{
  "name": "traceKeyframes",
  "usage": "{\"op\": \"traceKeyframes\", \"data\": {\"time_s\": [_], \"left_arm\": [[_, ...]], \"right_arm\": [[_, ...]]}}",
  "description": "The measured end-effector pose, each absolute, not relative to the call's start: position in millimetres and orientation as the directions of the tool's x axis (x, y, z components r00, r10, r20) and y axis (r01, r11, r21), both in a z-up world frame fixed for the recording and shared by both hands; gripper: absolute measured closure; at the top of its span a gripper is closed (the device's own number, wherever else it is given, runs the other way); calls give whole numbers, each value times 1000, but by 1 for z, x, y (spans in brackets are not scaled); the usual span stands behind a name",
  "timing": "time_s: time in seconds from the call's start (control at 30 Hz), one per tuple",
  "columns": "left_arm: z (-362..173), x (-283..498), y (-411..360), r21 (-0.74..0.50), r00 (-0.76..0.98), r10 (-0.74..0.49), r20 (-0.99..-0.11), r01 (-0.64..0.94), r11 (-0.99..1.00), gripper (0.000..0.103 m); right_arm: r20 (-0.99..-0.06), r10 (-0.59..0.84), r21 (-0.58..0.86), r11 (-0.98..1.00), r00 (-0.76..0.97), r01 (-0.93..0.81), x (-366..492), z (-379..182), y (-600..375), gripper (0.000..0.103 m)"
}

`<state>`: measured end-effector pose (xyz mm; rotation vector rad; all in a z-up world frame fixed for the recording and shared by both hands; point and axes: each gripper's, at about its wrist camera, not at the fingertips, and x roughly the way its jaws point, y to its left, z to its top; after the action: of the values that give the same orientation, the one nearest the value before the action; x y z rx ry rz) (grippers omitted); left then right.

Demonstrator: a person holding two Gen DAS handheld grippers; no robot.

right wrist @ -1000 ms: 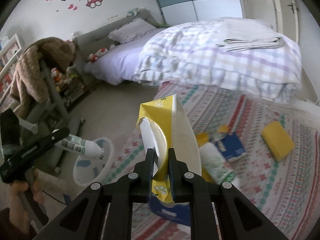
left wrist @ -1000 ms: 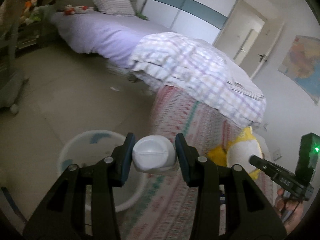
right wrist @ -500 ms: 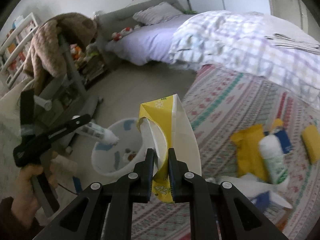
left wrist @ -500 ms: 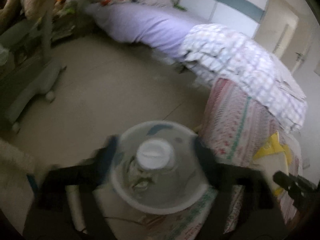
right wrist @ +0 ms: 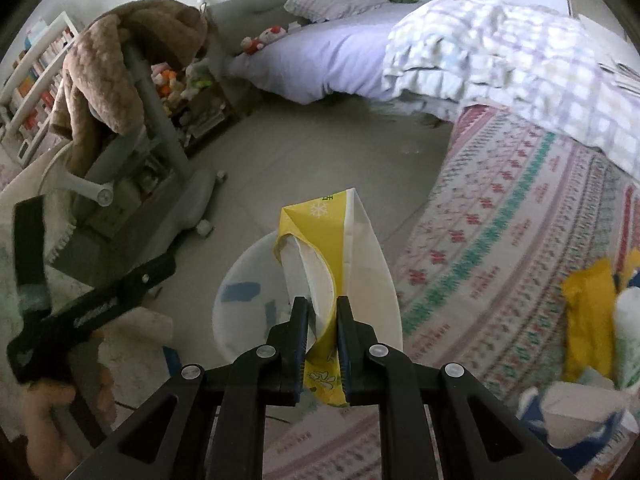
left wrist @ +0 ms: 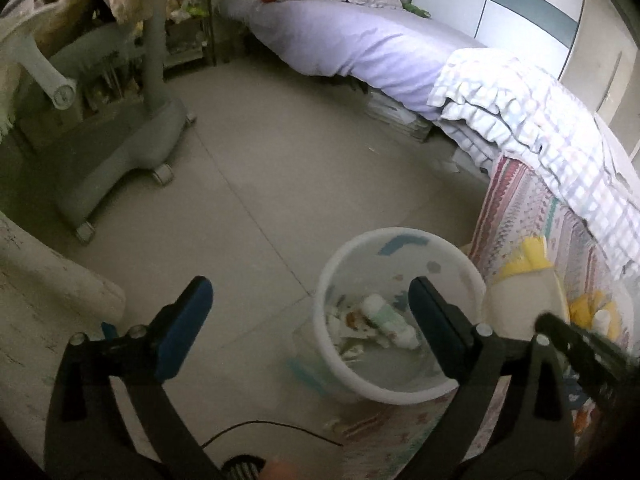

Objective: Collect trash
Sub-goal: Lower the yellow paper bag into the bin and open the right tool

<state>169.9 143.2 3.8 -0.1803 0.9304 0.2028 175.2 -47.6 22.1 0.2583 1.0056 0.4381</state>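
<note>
Left gripper (left wrist: 310, 304) spread wide, nothing between the blue pads, hovering over the floor at the near-left rim of the white bin (left wrist: 400, 390); bin sits on the floor at the edge of the patterned rug (right wrist: 500, 220); white bottle (left wrist: 386, 318) lies inside it on crumpled scraps; right gripper (right wrist: 322, 322) clamped tight on the yellow-and-white carton (right wrist: 336, 256), carton upright above the bin's right rim; further right on the rug, well apart from the bin: a yellow wrapper (right wrist: 592, 312), another white bottle (right wrist: 628, 336) and a blue-and-white pack (right wrist: 580, 416)
</note>
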Motion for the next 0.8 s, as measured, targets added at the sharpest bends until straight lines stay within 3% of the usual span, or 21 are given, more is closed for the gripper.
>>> {"op": "traceKeyframes", "data": {"time_s": [0.17, 0.23, 0.27, 0.3, 0.8], "left_arm": [[6, 168, 148, -16, 590, 128, -797, -234, 972, 3], [7, 167, 150, -11, 591, 131, -796, -232, 973, 3], [7, 166, 151, -13, 590, 130, -797, -233, 972, 3], [6, 166, 152, -18, 590, 127, -797, -234, 972, 3], [12, 156, 134, -55, 589, 68, -805, -189, 980, 3]], "right_arm": [[-742, 495, 433, 869, 453, -240, 185, 24, -36, 84], [-743, 491, 435, 871, 455, -229, 187, 27, -37, 66], [-741, 485, 433, 874, 466, -222, 187, 29, -38, 43], [-728, 481, 431, 875, 488, -219, 184, 33, -40, 30], [-741, 398, 348, 917, 541, -198, 147, 52, -87, 28]]}}
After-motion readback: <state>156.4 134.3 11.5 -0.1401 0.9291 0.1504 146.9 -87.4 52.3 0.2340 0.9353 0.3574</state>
